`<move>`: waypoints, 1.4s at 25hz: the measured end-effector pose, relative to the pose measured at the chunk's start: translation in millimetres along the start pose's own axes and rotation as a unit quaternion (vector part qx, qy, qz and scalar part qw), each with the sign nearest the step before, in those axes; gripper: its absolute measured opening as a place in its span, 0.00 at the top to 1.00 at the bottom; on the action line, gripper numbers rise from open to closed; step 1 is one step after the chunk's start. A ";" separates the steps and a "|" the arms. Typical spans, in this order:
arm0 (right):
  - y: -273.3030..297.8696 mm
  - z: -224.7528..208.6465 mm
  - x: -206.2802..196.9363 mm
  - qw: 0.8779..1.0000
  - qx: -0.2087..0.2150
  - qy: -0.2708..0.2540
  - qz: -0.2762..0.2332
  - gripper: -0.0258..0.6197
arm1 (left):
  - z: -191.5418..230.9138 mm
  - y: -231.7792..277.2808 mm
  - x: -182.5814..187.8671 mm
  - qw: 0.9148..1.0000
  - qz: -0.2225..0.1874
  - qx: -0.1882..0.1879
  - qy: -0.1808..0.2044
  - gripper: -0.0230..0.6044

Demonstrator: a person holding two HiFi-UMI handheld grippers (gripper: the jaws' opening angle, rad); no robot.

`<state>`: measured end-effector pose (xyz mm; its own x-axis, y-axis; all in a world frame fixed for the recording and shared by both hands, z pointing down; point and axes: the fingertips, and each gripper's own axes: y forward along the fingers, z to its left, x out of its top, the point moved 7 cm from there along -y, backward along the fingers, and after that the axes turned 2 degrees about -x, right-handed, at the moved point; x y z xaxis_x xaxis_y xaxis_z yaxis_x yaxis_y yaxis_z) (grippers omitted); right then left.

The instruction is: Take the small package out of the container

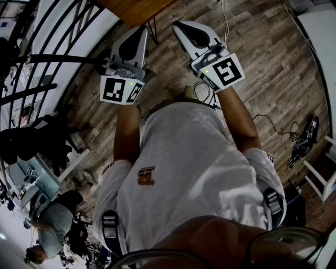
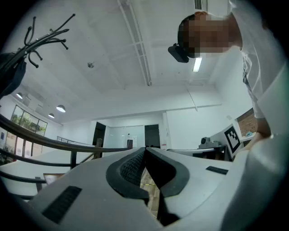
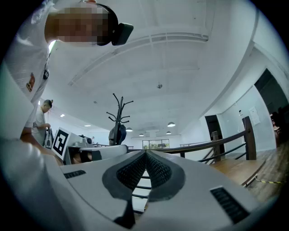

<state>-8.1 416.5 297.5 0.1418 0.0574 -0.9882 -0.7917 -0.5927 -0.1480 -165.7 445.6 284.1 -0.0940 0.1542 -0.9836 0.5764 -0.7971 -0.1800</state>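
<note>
Head view – left hand-held gripper (image 1: 142, 30) and right hand-held gripper (image 1: 179, 25), jaws pressed together, empty – over wooden floor (image 1: 262, 63).

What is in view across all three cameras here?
floor: one, brown wood planks, under the person
railing: one, black, at the left in the head view
table: one, orange-brown top, at the top edge of the head view
cables: a few, dark and white, lying on the floor by the feet and to the right
coat stand: one, black, behind the railing in the right claw view
other person: one, grey top, lower left
shirt: one, white, on the wearer
left claw: one, white with dark pads, shut, empty
right claw: one, white with dark pads, shut, empty
</note>
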 end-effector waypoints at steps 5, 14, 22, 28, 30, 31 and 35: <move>-2.0 -6.0 1.2 1.000 0.001 -0.001 -0.001 0.91 | -3.6 5.9 0.0 1.000 0.000 0.000 0.001 0.93; -3.7 -23.5 1.1 1.000 0.008 -0.001 -0.006 0.91 | -6.0 19.0 -5.3 1.000 0.004 0.011 0.000 0.93; -20.2 -62.5 0.9 1.000 0.020 -0.005 -0.004 0.91 | -17.3 49.1 -16.0 1.000 0.002 0.028 0.002 0.93; -34.8 -86.0 1.3 0.999 0.026 -0.019 0.003 0.91 | -28.7 67.7 -22.9 0.999 -0.004 0.038 0.005 0.93; -36.1 -94.0 3.4 0.999 0.025 -0.022 0.004 0.91 | -31.2 75.3 -24.2 0.999 -0.004 0.038 0.005 0.93; -35.8 -97.9 4.2 0.999 0.025 -0.023 0.004 0.91 | -31.6 79.0 -24.8 0.999 -0.003 0.037 0.005 0.93; -27.5 -114.4 4.8 0.999 0.022 -0.027 0.005 0.91 | -25.3 94.6 -25.7 0.999 -0.005 0.034 0.008 0.93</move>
<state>82.3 341.2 301.3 0.1026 0.0953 -0.9901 -0.8183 -0.5578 -0.1385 -88.2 381.0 292.7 -0.0852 0.1708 -0.9816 0.5184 -0.8338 -0.1901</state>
